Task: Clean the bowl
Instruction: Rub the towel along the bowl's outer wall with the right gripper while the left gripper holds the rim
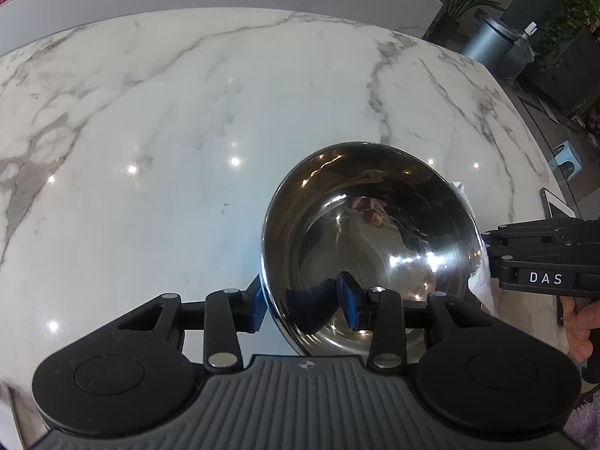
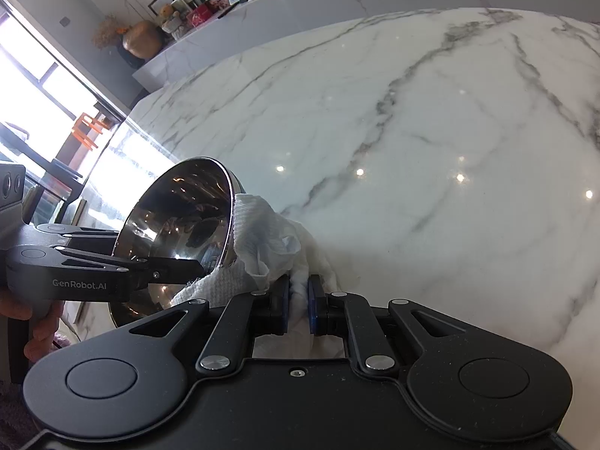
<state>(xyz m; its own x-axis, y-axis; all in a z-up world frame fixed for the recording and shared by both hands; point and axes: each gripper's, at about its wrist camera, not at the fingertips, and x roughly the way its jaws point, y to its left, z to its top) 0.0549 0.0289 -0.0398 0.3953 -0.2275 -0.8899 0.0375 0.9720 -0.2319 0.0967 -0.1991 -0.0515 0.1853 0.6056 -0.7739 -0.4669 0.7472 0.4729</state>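
Wiping the outside of the steel bowl (image 2: 176, 225) is the step now. The right gripper (image 2: 299, 292) pinches the white cloth (image 2: 262, 240); the left gripper (image 1: 300, 300) straddles the rim, jaws parted and seemingly loose. Next it needs a firmer hold.

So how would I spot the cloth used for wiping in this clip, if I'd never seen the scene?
Start at the white grey-veined marble table, then find the shiny round steel bowl tilted on its side. The crumpled white paper towel lies against the bowl's outer wall, pinched in the right gripper. It is the only soft, matte thing there.
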